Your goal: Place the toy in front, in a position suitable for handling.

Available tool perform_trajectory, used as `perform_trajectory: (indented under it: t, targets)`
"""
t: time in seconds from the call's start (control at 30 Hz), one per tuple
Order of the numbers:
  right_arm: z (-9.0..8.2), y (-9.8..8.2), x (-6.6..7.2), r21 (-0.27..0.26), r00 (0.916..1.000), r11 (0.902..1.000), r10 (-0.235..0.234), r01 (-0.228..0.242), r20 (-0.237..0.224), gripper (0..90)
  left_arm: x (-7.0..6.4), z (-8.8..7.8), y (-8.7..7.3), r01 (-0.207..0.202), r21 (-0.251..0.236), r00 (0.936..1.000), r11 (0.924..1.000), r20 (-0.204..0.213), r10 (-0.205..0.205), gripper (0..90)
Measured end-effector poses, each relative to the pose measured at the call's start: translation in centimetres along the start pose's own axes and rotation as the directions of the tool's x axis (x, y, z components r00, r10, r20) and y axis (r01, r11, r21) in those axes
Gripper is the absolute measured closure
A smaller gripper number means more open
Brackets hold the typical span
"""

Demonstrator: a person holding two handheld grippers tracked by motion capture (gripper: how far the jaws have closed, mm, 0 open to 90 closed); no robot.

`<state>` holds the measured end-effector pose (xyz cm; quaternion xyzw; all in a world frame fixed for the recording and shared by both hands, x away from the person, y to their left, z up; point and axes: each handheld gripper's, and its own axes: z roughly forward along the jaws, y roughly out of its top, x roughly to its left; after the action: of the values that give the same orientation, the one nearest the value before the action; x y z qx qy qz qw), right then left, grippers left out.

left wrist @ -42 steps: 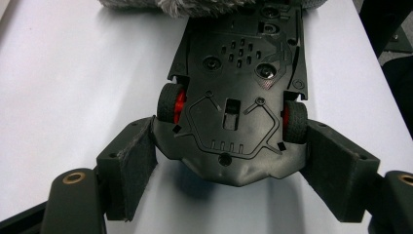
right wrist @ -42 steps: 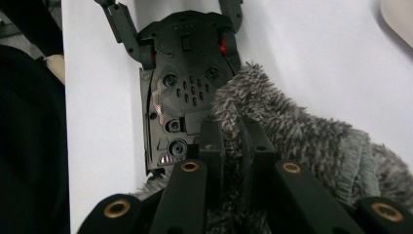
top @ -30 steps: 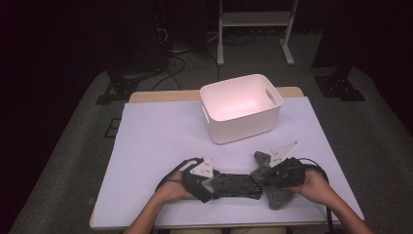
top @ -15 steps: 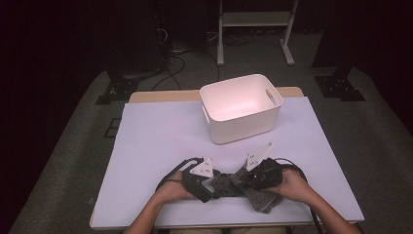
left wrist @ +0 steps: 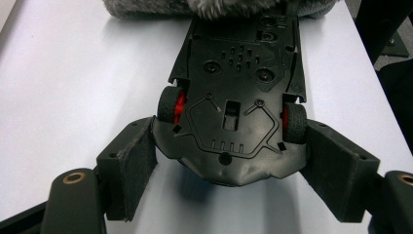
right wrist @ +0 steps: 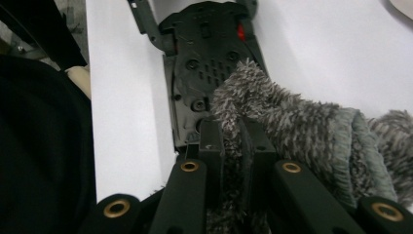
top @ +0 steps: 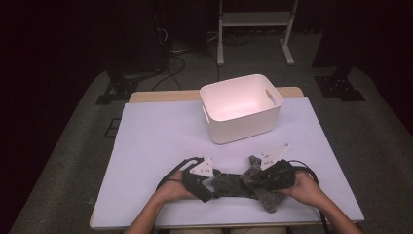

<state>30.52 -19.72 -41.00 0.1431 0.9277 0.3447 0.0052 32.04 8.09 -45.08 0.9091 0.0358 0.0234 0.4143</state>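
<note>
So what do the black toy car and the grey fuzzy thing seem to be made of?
Black toy car: looks like matt moulded plastic, given the screw holes and ribs on its underside; tyres probably rubber. Grey fuzzy cloth: soft fleecy pile, likely synthetic fabric; what garment it is stays unclear.

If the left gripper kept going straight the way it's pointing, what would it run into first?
The left gripper already holds the upside-down toy car between its fingers. Pushed straight on, the first new thing met would likely be the grey fuzzy cloth at the car's far end, though depth is unclear.

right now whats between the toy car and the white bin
Nothing: in the high view only bare white table cover lies between the toy car and the white bin.
</note>
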Motion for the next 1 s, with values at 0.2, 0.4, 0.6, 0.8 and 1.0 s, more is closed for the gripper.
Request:
perform_trajectory:
  t: [0.2, 0.4, 0.6, 0.8, 1.0]
  targets:
    - [1.3, 2.1, -1.0, 0.013, 0.9997, 0.9996, -0.026, 0.026, 0.005, 80.5, 0.0, 0.0, 0.0, 0.006, 0.004, 1.0, 1.0, 0.002, -0.006, 24.0]
    - [1.2, 1.9, -1.9, 0.008, 0.9999, 0.9999, 0.01, -0.01, 0.001, 80.3, 0.1, 0.0, 0.0, 0.008, 0.004, 1.0, 1.0, 0.006, -0.008, 24.0]
    - [1.1, 1.5, -0.6, 0.011, 0.9999, 0.9999, -0.01, 0.01, 0.005, 80.1, 0.2, -0.1, 0.2, 0.055, 0.002, 0.9983, 0.9985, 0.021, -0.055, 21.8]
    - [1.0, 0.4, 0.4, -0.02, 0.9999, 0.9998, -0.01, 0.01, -0.006, 80.3, 0.7, -0.7, 0.3, 0.11, -0.02, 0.9928, 0.9938, 0.051, -0.108, 19.2]
    - [0.9, -0.1, 1.1, -0.045, 0.9997, 0.9988, -0.019, 0.018, -0.013, 80.4, 1.3, -0.8, 0.5, 0.151, 0.005, 0.9837, 0.9885, 0.098, -0.151, 23.1]
